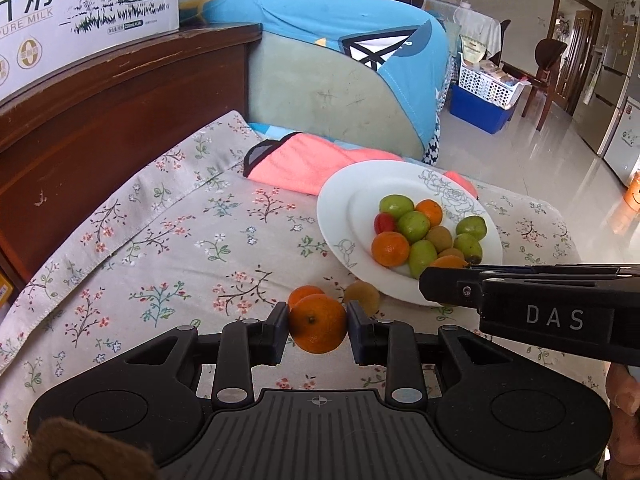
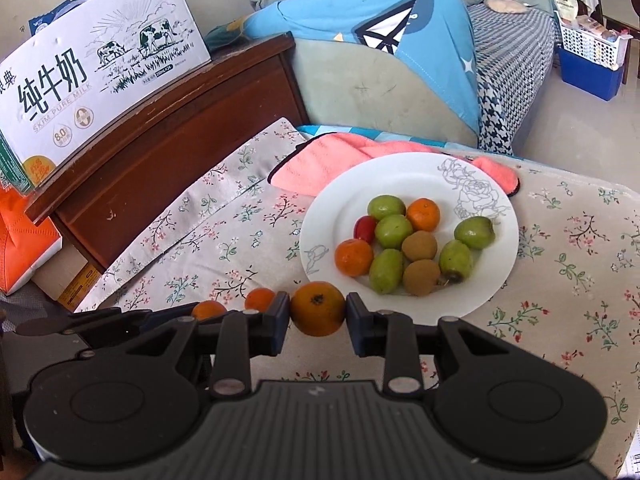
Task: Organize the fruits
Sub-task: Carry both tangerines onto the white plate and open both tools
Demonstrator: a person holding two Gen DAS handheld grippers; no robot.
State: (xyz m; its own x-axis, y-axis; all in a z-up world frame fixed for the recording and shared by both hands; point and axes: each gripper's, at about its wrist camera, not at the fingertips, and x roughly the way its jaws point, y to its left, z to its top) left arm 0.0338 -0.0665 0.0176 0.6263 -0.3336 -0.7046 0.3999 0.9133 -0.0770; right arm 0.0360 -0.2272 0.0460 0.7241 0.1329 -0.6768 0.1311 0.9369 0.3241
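A white plate [image 1: 340, 208] [image 2: 440, 172] on the floral cloth holds several green fruits, brown kiwis, two oranges and a small red fruit. My left gripper [image 1: 317, 322] is shut on an orange [image 1: 317, 324] just above the cloth. Behind it lie another orange [image 1: 303, 294] and a kiwi [image 1: 363, 298] on the cloth. My right gripper [image 2: 318, 310] is shut on an orange [image 2: 317, 309] at the plate's near-left edge. In the left wrist view the right gripper [image 1: 448, 282] comes in from the right over the plate's near rim. In the right wrist view the left gripper's orange [image 2: 208, 309] shows at the left.
A pink towel [image 1: 304, 164] [image 2: 320, 160] lies behind the plate. A dark wooden headboard [image 1: 120, 100] with a milk carton box [image 2: 100, 80] stands at the left. A blue and green cushion [image 1: 340, 72] is behind. Tiled floor drops off to the right.
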